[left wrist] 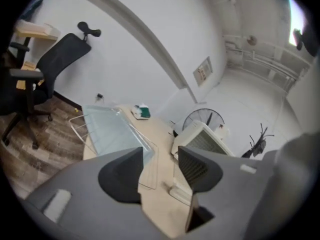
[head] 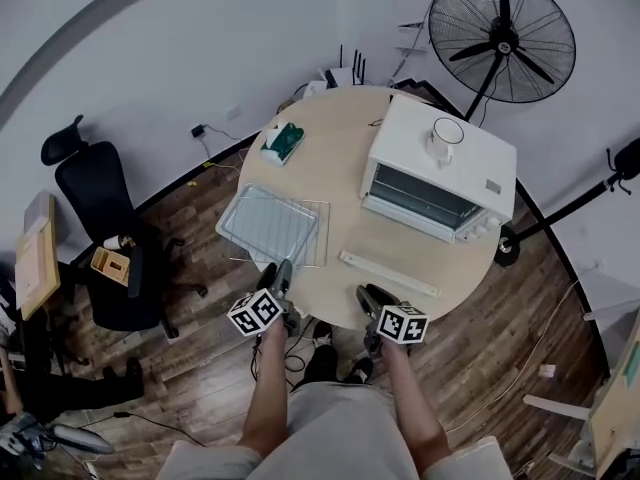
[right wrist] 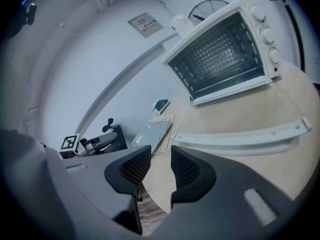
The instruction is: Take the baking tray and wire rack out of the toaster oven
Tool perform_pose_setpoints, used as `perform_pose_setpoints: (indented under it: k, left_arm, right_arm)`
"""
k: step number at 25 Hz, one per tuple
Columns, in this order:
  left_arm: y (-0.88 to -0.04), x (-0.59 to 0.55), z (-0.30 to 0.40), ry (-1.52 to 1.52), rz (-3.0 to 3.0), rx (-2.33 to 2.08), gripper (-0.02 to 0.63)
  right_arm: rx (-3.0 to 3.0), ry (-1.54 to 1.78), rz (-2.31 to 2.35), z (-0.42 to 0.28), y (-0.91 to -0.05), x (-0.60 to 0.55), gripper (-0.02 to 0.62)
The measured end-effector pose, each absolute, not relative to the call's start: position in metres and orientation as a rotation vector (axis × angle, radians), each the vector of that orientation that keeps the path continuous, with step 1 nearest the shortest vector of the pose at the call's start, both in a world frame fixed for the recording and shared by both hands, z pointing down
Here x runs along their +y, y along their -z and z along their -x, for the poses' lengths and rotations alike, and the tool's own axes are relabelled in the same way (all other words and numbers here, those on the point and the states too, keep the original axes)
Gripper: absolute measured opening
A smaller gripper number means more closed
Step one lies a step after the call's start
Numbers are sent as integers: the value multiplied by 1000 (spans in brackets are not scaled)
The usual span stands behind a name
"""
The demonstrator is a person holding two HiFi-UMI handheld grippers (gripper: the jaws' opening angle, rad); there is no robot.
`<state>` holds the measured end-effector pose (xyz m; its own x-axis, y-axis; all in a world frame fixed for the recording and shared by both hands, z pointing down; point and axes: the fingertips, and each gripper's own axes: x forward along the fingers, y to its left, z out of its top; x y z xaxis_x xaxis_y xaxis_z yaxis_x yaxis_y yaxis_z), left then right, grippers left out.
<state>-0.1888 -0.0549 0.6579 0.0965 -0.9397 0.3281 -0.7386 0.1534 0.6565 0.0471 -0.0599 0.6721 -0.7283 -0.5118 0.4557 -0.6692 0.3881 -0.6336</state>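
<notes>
my left gripper (head: pixel 276 274) and right gripper (head: pixel 370 296) are open, empty: no grip needed, since baking tray (head: pixel 265 223) and wire rack (head: pixel 318 233) lie outside toaster oven (head: pixel 440 168).

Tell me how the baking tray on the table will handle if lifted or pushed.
The baking tray looks like thin shiny metal, so it is probably stiff and light. Its smooth sheen suggests it could slip in a grip. It lies on the wire rack and seems to overhang the table, so a push might tip it off.
</notes>
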Motion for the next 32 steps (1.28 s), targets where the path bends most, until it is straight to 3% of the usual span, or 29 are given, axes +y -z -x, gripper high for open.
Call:
perform_pose_setpoints:
  k: [10,18,28,32]
  left_arm:
    - [-593,-53,35,120,-2030,-1505,236]
    - [-588,-31,-20,-71,-2166,-1490,232]
    - [-583,-2,-61,-69,-2243,-1437,69]
    - [-585,3,-67,-89,-2260,-1439,55]
  right_arm:
    - [-2491,-1055,-1395,-137,-635,-51,101]
    - [-2567,-919,-1494,-170,-608,-36,94]
    - [-2596,-812,-1609,-220,-590,-14,21]
    - [-2590,-749,-1630,-232,-587,-7,12]
